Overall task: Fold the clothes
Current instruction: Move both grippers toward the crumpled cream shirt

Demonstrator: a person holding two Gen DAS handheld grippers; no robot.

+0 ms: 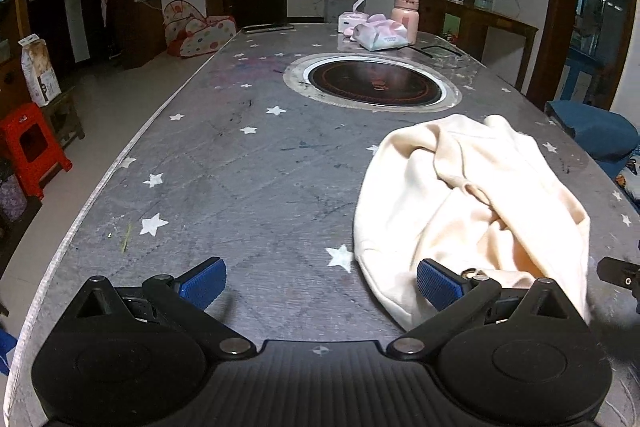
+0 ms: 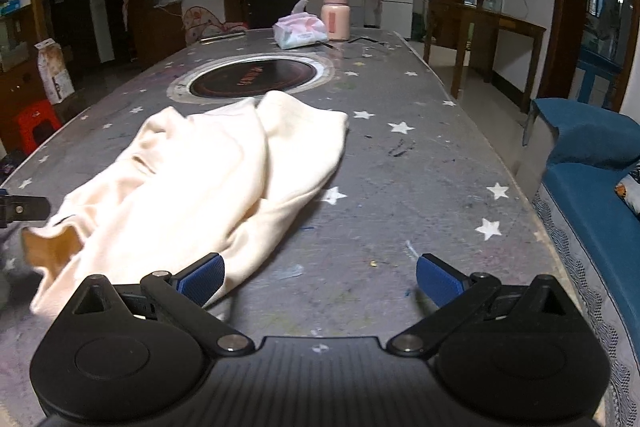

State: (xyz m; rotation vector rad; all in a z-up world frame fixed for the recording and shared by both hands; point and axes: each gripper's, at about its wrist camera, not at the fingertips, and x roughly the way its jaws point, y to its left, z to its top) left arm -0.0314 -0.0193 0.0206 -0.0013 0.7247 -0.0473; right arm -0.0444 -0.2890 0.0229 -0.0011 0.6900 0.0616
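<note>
Cream cloth, a rumpled garment (image 1: 472,211), lies heaped on the grey star-printed table (image 1: 240,167), on the near side of the round black hob (image 1: 376,81) set into the top. The left wrist view alone shows a red stool (image 1: 30,147) on the floor beside the table and a white box (image 1: 350,21) behind the tissue pack (image 1: 382,35). The right wrist view alone shows a blue sofa (image 2: 592,163) along the table's other edge, and the garment's orange lining (image 2: 52,247) at an opening in its near end. Both views show a pink flask (image 2: 335,14) at the far end of the table.

The garment is unfolded, bunched in soft ridges, one wide flap spread flat toward the hob.

The left tongs (image 1: 320,285) point down at the table, jaws wide and empty, the right blue pad (image 1: 438,285) over the garment's near hem. The right tongs (image 2: 320,283) are also wide and hold nothing, the left pad (image 2: 200,279) over the garment's edge. Whether either pad touches the cloth cannot be told.
</note>
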